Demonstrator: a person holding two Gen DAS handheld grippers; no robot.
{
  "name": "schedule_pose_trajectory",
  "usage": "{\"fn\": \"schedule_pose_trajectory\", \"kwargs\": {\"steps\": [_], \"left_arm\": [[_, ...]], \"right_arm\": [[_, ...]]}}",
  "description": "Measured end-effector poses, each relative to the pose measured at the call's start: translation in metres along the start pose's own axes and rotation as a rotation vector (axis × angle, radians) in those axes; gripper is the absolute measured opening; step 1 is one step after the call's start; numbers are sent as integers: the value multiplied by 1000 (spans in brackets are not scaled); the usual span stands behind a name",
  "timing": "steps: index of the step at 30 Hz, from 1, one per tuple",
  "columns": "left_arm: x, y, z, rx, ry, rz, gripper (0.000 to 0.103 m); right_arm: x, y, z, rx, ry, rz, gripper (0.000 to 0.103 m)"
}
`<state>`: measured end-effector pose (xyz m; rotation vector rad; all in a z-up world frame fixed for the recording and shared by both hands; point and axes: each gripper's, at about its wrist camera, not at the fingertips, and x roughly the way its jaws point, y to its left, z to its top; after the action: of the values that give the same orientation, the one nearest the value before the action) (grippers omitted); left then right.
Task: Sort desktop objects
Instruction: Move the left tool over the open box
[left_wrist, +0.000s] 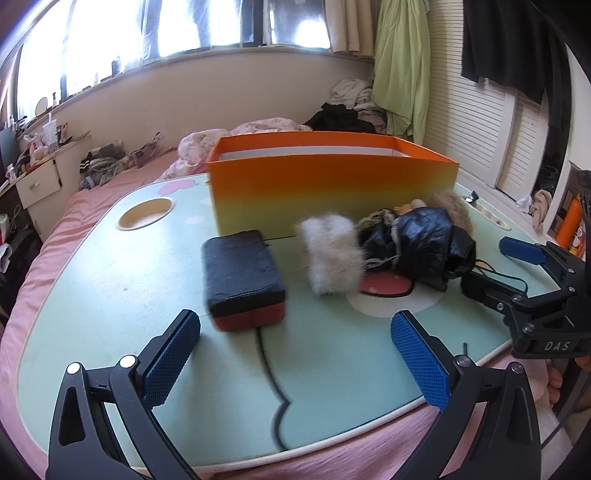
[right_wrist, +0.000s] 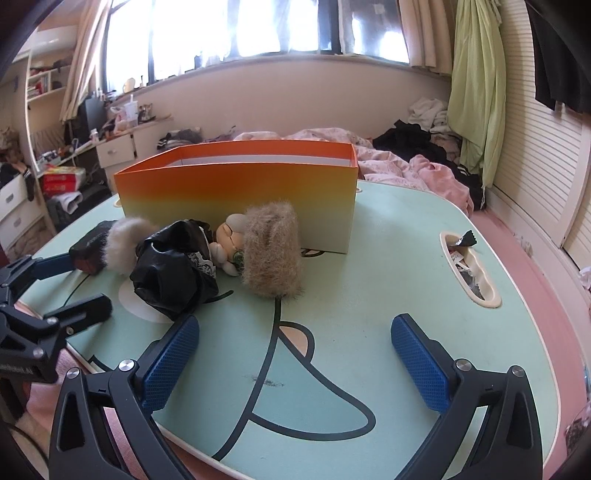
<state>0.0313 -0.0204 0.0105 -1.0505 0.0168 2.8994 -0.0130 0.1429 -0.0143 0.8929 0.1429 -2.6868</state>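
This is a lived-in bedroom in a home. A bed with a pink sheet (left_wrist: 92, 206) and a rumpled pink quilt (right_wrist: 417, 166) fills the middle of the room, heaps of clothes (right_wrist: 424, 125) lie at its far side, and a pale green garment (right_wrist: 476, 92) hangs beside white louvred wardrobe doors (right_wrist: 543, 147). A wide window (right_wrist: 229, 29) with a deep sill runs along the far wall, and to one side stand a cluttered dresser with white drawers (right_wrist: 114, 151) and open shelves (right_wrist: 40, 81), while a small mint-green cartoon-printed counter (right_wrist: 388, 280) sits on top of the bed.
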Motion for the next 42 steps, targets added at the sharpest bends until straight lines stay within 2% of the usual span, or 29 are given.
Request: {"fn": "schedule_pose_trajectory", "kwargs": {"steps": [2,4,8,13,16,19,21,22,23,25,27,31,32,33,34,36,37,39,42], "left_arm": [[-13,8,2,-22,-36,47,103],[-37,15,9,-24,-97,52,103],[-67,18,42,-7,-138,84,103],[-76,12,80,66,-173,10,103],[-58,12,110,70,-112,-66,103],[-21,10,148,45,39,-94,102],[12,12,168,6,137,-37,75],[34,13,176,-14,211,-2,44],[53,14,178,-32,280,15,29],[92,17,180,-82,409,6,28],[116,17,180,-108,460,32,28],[138,10,183,-95,481,166,29],[142,8,184,-77,481,223,35],[146,5,184,-62,488,248,41],[153,2,183,-44,503,254,48],[166,0,180,-43,545,232,54],[166,3,184,-65,527,220,62],[170,5,188,-93,537,211,64],[178,-1,188,-55,573,220,69]], "right_arm": [[0,1,0,0,-1,0,103],[1,0,0,1,0,0,103],[1,-3,0,0,-1,-1,103],[0,-2,0,0,-1,-1,103],[0,-3,-1,-1,-2,-1,103],[0,-3,-1,-1,-2,0,103],[-1,-2,-1,-1,-3,0,103],[-1,-3,-1,0,-3,-1,103],[-1,-3,-1,0,-3,0,103],[-1,-3,-1,0,-4,0,103],[-2,-3,-2,0,-6,2,103],[-3,-2,-2,0,-10,5,103],[-3,-2,-2,0,-10,4,103],[-3,-2,-2,0,-10,4,103],[-3,-2,-2,-1,-10,5,103],[-2,-2,-2,0,-10,4,103],[-3,-2,-2,-1,-11,5,103],[-3,-2,-2,0,-12,6,103],[-3,-2,-2,-2,-14,6,103]]}}
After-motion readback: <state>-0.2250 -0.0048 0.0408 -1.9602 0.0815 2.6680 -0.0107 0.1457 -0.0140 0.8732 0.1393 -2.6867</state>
